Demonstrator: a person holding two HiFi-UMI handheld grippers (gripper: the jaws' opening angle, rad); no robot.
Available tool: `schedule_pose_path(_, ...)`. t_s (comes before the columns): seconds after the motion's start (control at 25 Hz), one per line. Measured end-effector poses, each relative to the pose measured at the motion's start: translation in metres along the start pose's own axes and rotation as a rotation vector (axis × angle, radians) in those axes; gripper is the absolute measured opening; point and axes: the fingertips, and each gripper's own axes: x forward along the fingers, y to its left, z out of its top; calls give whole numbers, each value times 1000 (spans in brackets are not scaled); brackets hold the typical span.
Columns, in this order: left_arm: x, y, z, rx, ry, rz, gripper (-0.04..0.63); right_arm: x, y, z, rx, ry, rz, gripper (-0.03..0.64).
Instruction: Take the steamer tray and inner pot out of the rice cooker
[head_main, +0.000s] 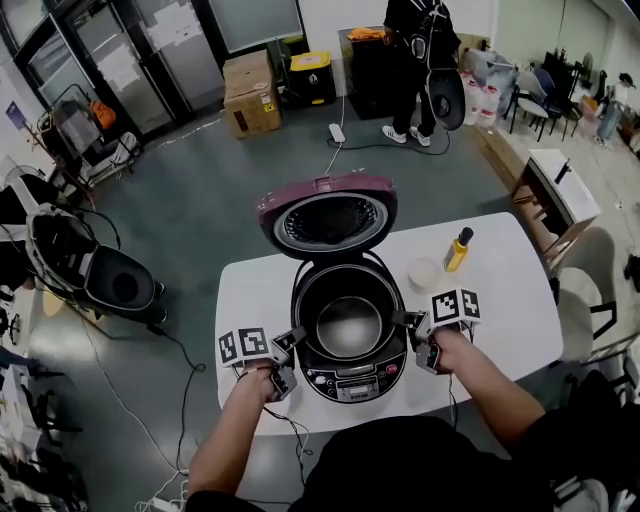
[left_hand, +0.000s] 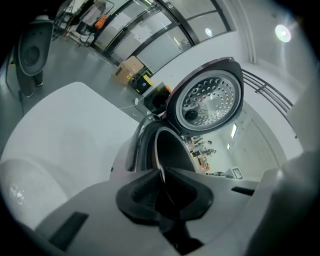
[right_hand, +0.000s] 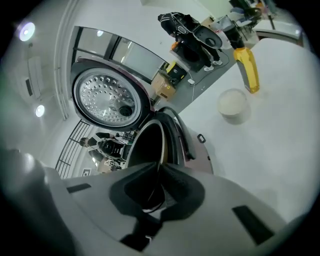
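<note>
A rice cooker (head_main: 352, 378) stands on the white table (head_main: 505, 300) with its maroon lid (head_main: 330, 215) swung up and back. The shiny metal inner pot (head_main: 349, 325) sits inside it. At the pot's left rim my left gripper (head_main: 297, 337) is shut on the thin edge; in the left gripper view the rim (left_hand: 159, 150) runs straight between the closed pads of the left gripper (left_hand: 162, 176). At the right rim my right gripper (head_main: 404, 320) is shut on the edge too, and the right gripper view shows the right gripper (right_hand: 159, 172) pinching the pot's rim (right_hand: 161, 145). No steamer tray is visible.
A small white bowl (head_main: 424, 272) and a yellow bottle (head_main: 458, 250) stand on the table right of the lid. A white chair (head_main: 580, 300) is beyond the table's right edge. On the floor are cardboard boxes (head_main: 250, 95), cables, and a person standing far back (head_main: 420, 50).
</note>
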Motion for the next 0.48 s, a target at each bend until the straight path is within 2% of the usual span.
schedule_pose_path(0.2,-3,-1,2,16,-7,6,21,1,3,1,-19,-42,-15,21)
schedule_pose_path(0.36,-7,-5,2,-5,-43,-30,20,-4,6,5,29,-114,21,17)
schedule_pose_path(0.48,-15,-12,3,27,-61,-47,20,-11,15,1,17,-152,30,17)
